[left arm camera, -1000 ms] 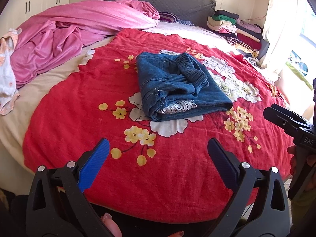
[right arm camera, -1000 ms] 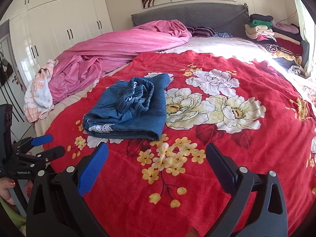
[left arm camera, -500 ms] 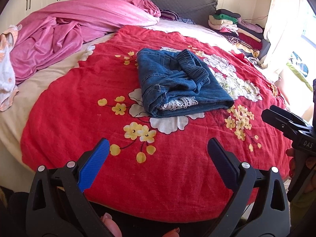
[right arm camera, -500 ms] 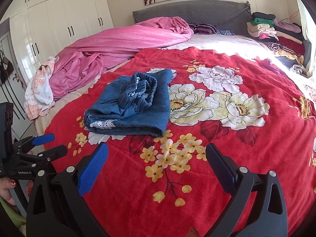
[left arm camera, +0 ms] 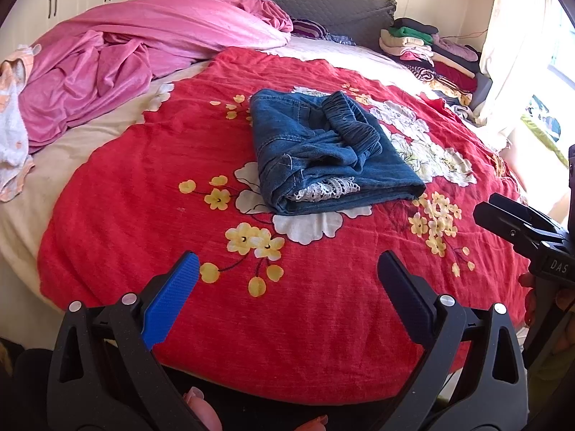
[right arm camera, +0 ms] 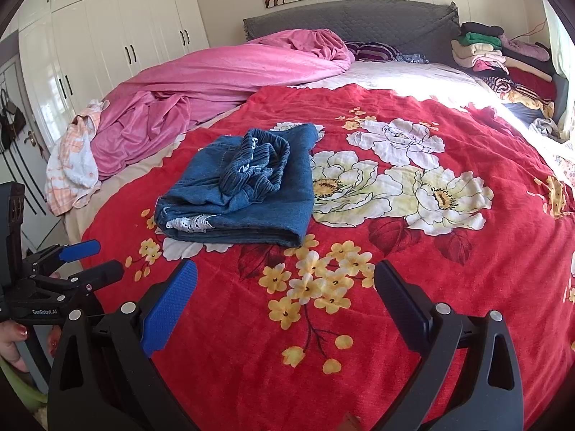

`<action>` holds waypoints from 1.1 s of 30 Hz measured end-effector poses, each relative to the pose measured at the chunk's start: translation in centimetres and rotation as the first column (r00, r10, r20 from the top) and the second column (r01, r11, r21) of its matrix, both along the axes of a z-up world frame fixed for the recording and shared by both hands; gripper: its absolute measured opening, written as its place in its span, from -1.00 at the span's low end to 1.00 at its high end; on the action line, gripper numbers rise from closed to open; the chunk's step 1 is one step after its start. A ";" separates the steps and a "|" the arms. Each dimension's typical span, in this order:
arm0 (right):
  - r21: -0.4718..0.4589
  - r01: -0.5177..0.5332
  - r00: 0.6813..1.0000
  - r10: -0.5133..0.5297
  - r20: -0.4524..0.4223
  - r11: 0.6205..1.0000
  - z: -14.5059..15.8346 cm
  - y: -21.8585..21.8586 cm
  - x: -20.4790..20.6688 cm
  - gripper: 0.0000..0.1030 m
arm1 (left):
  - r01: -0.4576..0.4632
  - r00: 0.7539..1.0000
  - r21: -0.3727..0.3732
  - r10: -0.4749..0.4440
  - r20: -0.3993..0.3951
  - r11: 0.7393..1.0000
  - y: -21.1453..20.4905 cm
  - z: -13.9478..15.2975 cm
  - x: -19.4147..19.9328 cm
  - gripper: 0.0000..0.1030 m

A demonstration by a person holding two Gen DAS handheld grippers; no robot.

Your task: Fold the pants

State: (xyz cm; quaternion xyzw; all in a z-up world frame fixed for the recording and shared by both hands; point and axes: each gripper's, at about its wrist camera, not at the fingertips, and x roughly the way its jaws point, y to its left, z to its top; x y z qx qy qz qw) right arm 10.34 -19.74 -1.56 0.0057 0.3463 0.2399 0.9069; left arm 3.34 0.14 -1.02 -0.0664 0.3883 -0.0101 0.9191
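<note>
Lying folded into a thick bundle on the red blanket, the pants are sitting toward the middle of the bed, with the gathered waistband bunched on top and a strip of white lace peeking out along the near edge. Both grippers are hanging over the near part of the blanket, well apart from the pants and touching nothing. The left gripper is showing its jaws spread wide with nothing between them, and the right gripper is showing the same, released and holding nothing. In the left view, the right gripper is sitting at the right edge, gripped by a hand with red nails; in the right view, the left gripper is sitting at the lower left. A pink quilt is lying heaped on the far left of the bed, and a clothes stack is resting at the far right beside the headboard.
</note>
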 end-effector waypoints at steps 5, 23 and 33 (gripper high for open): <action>-0.002 -0.001 1.000 0.001 -0.001 1.000 0.0 0.0 0.0 0.91 | -0.014 1.000 0.002 0.014 0.000 1.000 0.2 0.2 0.0 0.81; -0.002 -0.004 1.000 0.004 0.002 1.000 0.2 0.2 0.0 0.91 | -0.037 0.999 0.008 0.037 -0.004 0.999 0.6 0.2 0.0 0.81; -0.003 -0.003 1.000 0.003 -0.002 1.000 0.2 0.3 0.0 0.91 | -0.037 0.999 0.000 0.037 0.001 0.999 0.6 0.4 -0.2 0.81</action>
